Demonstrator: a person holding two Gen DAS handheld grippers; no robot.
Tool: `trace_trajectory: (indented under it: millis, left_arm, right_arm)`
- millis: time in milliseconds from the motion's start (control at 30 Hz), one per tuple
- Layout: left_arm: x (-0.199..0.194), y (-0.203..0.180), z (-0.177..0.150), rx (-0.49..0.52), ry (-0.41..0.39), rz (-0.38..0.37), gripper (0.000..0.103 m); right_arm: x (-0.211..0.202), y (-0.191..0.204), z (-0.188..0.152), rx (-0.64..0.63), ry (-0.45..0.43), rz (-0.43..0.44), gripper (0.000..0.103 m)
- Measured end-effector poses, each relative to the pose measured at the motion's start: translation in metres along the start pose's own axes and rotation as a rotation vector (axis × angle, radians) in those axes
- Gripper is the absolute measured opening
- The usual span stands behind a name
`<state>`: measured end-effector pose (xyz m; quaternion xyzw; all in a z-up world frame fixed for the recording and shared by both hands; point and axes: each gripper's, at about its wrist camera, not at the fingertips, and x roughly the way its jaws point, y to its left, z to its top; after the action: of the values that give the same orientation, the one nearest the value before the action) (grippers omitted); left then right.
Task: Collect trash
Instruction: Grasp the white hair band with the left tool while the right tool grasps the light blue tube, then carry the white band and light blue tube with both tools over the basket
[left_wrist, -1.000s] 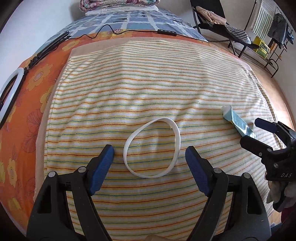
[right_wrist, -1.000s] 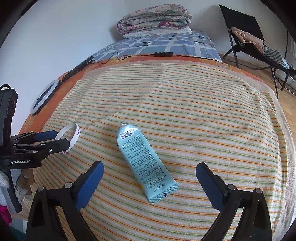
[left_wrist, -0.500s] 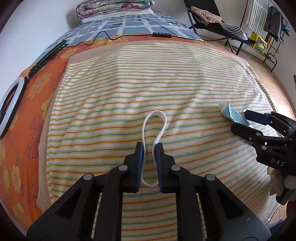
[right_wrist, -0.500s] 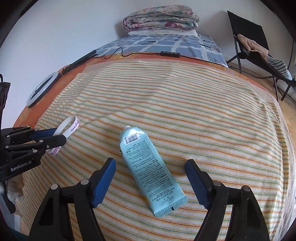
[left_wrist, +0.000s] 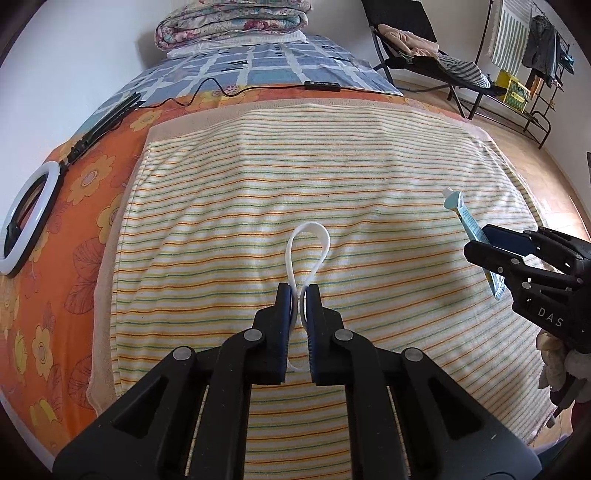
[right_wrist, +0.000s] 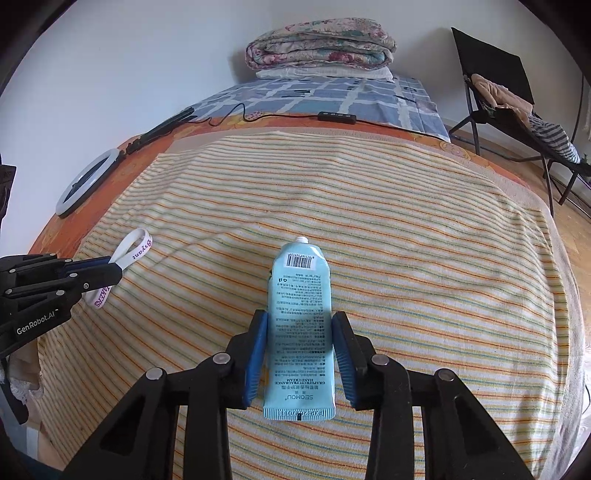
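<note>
Your left gripper (left_wrist: 298, 291) pinches the white wristband (left_wrist: 308, 251) flat, its loop pointing toward the folded quilt (right_wrist: 320, 46). Your right gripper (right_wrist: 300, 325), jaws just closing, clamps the hand cream tube (right_wrist: 301, 314), nozzle pointing away; nothing blocks either on the striped towel (right_wrist: 424, 240).

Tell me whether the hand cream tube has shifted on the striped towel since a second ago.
Yes. The hand cream tube lay diagonally across the striped towel; now it runs straight up it, squared between the right gripper fingers, which have just been closing.
</note>
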<state>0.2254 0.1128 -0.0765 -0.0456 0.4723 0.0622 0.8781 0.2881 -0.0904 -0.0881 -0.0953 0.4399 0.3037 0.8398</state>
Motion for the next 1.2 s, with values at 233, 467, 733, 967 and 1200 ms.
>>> trace_trajectory:
  millis: [233,467,733,967,1200]
  left_arm:
    - [-0.028,-0.002,-0.004,0.006,-0.037,-0.002,0.006]
    - [-0.065,-0.009,-0.015,0.014,-0.078,-0.010,0.006]
    - [-0.105,-0.027,-0.046,0.055,-0.122,-0.003,0.006]
    - [-0.139,-0.044,-0.080,0.068,-0.142,-0.028,0.006]
    - [-0.163,-0.062,-0.124,0.109,-0.135,-0.042,0.006]
  right_arm:
    - [-0.029,0.020,-0.001,-0.053,-0.043,-0.002,0.036]
    - [-0.065,0.040,-0.010,-0.087,-0.073,0.009,0.036]
    - [-0.103,0.055,-0.038,-0.082,-0.086,0.037,0.036]
    - [-0.136,0.069,-0.066,-0.102,-0.095,0.047,0.036]
    - [-0.168,0.083,-0.101,-0.121,-0.085,0.063,0.036]
